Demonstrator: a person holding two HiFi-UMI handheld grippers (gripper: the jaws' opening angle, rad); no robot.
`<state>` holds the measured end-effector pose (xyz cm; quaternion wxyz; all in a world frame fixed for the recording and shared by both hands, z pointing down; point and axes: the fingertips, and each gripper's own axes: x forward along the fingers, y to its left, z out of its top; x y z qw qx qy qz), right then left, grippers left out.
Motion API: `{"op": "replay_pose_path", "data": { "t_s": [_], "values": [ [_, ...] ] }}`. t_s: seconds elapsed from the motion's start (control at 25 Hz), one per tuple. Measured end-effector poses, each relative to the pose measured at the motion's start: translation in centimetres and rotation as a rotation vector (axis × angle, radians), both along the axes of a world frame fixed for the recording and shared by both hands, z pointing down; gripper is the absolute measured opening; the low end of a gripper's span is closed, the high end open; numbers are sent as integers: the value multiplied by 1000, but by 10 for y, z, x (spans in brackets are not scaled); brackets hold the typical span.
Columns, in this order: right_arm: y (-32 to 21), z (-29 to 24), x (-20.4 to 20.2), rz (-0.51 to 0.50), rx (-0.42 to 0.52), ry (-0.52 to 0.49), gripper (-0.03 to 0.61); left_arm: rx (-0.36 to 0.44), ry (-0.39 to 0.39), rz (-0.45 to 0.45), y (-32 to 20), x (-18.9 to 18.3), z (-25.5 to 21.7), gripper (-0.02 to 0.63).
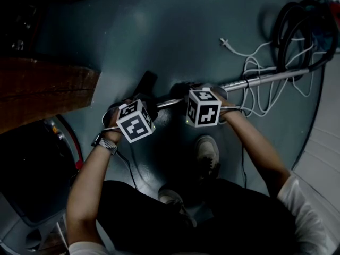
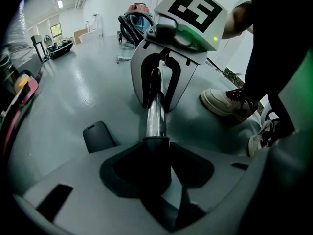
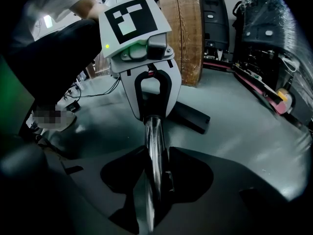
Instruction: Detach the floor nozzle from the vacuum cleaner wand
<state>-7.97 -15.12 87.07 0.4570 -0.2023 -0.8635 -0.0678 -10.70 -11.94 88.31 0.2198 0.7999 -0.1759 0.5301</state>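
Note:
The chrome wand (image 1: 265, 77) lies slanted across the grey floor. Its black floor nozzle (image 1: 147, 83) rests at its left end. My left gripper (image 1: 140, 103) is shut on the nozzle's black neck (image 2: 156, 153), where the wand (image 2: 155, 116) enters it. In the left gripper view part of the nozzle (image 2: 98, 136) shows on the floor to the left. My right gripper (image 1: 197, 92) is shut on the chrome wand (image 3: 154, 146), just right of the left one. In each gripper view the other gripper faces me along the tube: the right gripper (image 2: 156, 103) and the left gripper (image 3: 151, 114), with the nozzle (image 3: 193, 116) behind.
The vacuum's black hose and body (image 1: 303, 25) sit at the top right, with a white power cord (image 1: 255, 94) looped under the wand. A wooden slab (image 1: 42, 89) stands at the left. The person's shoes (image 1: 207, 153) are just below the grippers.

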Motion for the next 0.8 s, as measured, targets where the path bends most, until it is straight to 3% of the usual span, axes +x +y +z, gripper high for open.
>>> {"op": "replay_pose_path", "data": {
  "t_s": [0.52,0.8],
  "values": [
    [-4,-4,-1,2,0,-15,167,34,-67,91,1,-4,1,170],
    [-5,-6,-1,6,6,-25,167,33,-66,85,-1,-5,-2,167]
  ]
}}
